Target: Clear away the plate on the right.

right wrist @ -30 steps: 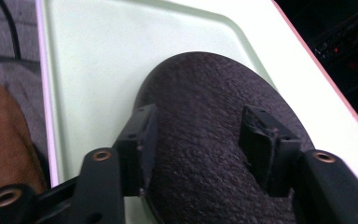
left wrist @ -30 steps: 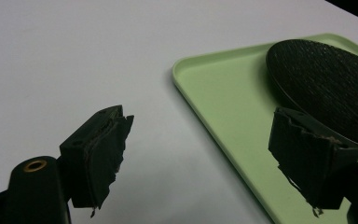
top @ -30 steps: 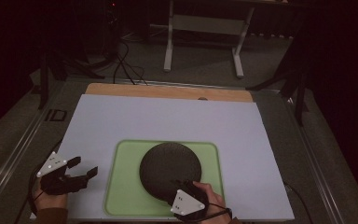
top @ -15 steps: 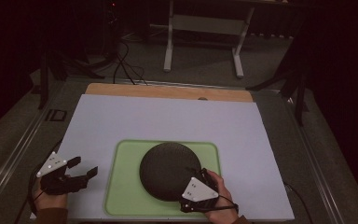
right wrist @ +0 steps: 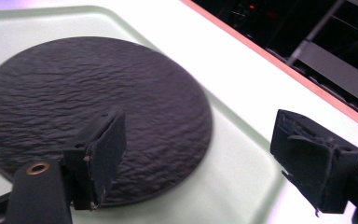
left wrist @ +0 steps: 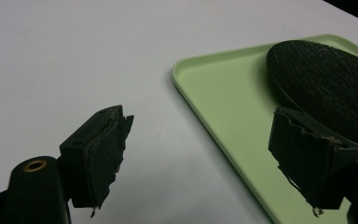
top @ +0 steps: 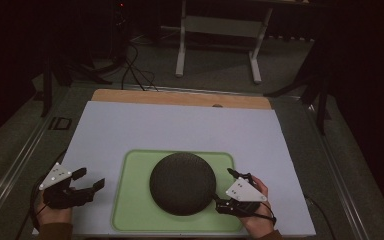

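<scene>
A dark round plate is seen on the green tray, flanked by the left gripper and right gripper (jaws apart on both).

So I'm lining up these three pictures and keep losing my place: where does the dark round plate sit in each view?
High view: the dark round plate lies at the middle of the green tray, low in the picture.
Left gripper view: upper right, partly behind the right-hand jaw.
Right gripper view: centre left, behind the left-hand jaw.
Shared landmark: the green tray under the plate.
</scene>
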The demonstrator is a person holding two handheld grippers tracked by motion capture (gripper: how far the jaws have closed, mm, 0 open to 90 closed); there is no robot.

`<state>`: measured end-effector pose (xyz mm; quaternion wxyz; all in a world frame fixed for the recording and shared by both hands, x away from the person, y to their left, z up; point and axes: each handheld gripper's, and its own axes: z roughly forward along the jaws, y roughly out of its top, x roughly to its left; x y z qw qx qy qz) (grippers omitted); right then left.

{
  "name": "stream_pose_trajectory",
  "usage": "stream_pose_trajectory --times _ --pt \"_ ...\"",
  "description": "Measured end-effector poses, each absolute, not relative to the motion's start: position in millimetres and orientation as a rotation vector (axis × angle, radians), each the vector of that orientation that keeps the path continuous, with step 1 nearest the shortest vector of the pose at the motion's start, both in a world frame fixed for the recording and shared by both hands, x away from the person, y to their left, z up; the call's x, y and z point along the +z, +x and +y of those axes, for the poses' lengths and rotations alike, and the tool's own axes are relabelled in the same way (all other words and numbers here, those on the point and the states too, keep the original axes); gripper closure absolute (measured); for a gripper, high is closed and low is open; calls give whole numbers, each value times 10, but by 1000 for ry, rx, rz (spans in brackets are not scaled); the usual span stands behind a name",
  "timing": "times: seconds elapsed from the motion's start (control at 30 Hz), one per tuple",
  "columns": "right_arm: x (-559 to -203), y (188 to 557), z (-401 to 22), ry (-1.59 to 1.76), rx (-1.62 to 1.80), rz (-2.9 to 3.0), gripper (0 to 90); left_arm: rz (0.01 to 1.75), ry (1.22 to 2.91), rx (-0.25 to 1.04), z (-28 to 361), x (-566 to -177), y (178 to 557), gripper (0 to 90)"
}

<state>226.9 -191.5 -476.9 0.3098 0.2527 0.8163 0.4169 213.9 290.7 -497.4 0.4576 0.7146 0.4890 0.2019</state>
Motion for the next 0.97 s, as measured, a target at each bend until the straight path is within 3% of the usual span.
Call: stream_pose_trajectory --times 0.97 --pt "-4816 2351 -3250 1093 1192 1879 175 1216 1745 534 2957 -4949 2118 189"
